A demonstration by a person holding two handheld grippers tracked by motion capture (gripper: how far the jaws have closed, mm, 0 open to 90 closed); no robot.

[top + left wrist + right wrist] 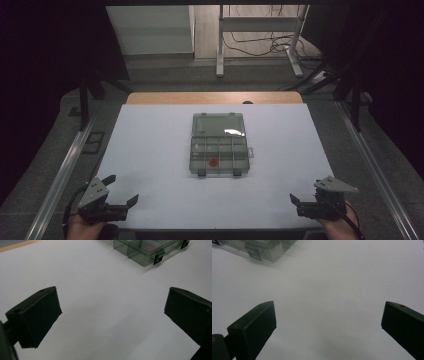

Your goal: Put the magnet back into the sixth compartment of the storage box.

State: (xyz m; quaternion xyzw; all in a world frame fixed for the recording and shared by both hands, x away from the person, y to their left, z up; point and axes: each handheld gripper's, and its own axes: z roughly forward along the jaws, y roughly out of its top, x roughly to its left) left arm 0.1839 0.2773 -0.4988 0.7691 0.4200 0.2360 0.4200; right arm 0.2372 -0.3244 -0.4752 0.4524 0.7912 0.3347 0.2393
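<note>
While both spread wide, left gripper (121, 189) and right gripper (295, 199) hold nothing.

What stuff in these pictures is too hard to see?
- The red thing in the clear box, high view: too small to tell what it is.
- The other compartments: glare and tinted plastic blur whatever they hold.
- The box in the left tool view: cut off by the top edge.
- The box in the right tool view: cut off by the top edge and blurred.
</note>
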